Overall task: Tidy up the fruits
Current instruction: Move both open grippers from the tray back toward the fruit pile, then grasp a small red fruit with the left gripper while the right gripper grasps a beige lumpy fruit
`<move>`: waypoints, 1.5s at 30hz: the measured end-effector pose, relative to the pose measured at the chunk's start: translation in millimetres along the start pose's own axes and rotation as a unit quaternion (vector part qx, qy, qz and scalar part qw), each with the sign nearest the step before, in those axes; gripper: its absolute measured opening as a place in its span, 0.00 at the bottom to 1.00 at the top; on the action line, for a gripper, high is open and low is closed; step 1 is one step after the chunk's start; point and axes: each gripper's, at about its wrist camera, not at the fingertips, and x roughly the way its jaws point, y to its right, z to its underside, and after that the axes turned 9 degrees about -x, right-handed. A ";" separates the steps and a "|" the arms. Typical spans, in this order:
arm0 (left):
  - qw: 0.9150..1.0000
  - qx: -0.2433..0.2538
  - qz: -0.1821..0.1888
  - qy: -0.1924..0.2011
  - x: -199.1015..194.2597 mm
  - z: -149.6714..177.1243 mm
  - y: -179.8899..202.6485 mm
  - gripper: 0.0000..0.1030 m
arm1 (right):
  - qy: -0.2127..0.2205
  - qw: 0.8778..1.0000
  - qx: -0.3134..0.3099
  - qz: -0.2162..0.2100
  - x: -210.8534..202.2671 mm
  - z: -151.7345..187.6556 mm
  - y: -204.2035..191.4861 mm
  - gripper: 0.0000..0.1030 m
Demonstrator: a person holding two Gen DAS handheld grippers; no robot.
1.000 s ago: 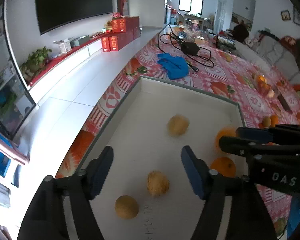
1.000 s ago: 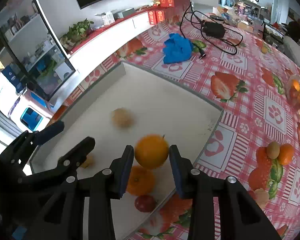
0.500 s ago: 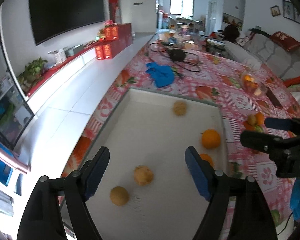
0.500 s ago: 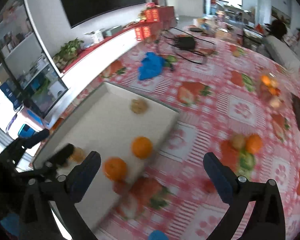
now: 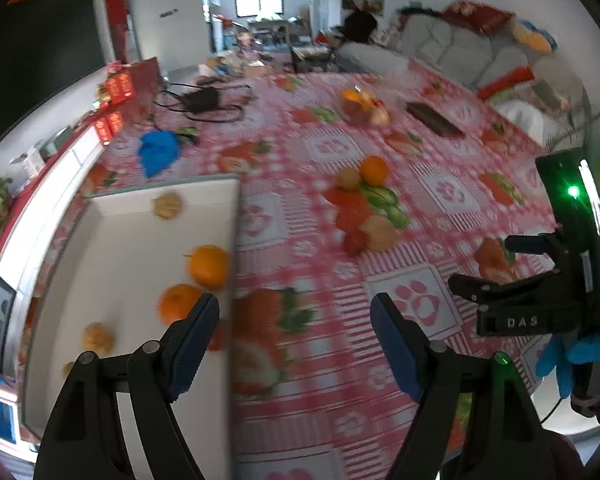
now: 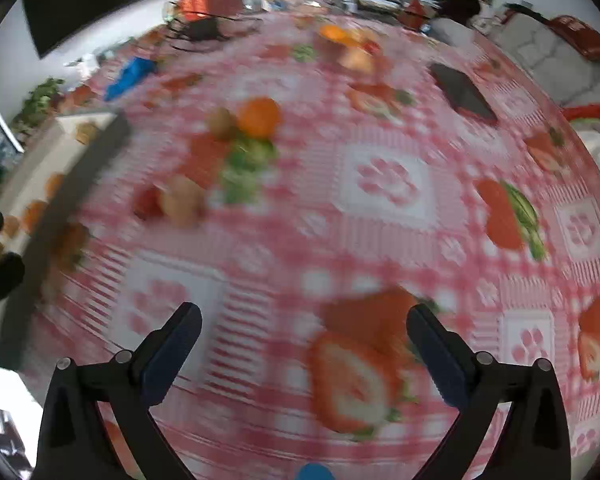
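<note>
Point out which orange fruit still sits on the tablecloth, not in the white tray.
The orange beside a small brown fruit, mid-table on the tablecloth. The other two oranges lie inside the white tray.

Two oranges (image 5: pixel 208 266) in the tray (image 5: pixel 228 216), one orange (image 5: pixel 374 170) outside

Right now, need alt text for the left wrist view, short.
The open, empty left gripper hangs over a red-and-white tablecloth beside a white tray holding two oranges and some tan fruits. More loose fruit lies farther out on the cloth, and the right gripper shows at the right edge.
</note>
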 end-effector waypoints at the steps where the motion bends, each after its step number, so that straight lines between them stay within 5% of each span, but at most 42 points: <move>1: 1.000 0.004 0.002 -0.006 5.6 -0.7 6.7 0.79 | -0.007 1.000 0.005 0.000 4.3 7.1 5.5 1.00; 9: 0.999 0.024 -0.017 -0.042 53.9 -12.1 30.3 0.79 | 0.093 0.996 0.001 0.004 -3.1 33.9 8.8 1.00; 18: 0.998 0.012 -0.008 -0.064 91.5 -28.2 37.7 0.71 | 0.095 0.995 -0.001 0.002 -3.4 32.5 6.4 1.00; 21: 0.998 0.003 -0.005 -0.067 96.4 -34.8 38.6 0.62 | 0.095 0.995 -0.001 0.003 -3.4 32.9 6.6 1.00; 26: 0.998 0.001 0.003 -0.068 97.2 -38.8 40.1 0.23 | 0.095 0.995 -0.001 0.003 -3.1 32.9 6.9 1.00; 45: 0.999 -0.025 -0.021 -0.040 45.7 23.6 16.1 0.23 | 0.071 0.997 -0.004 0.000 -1.9 27.5 7.3 1.00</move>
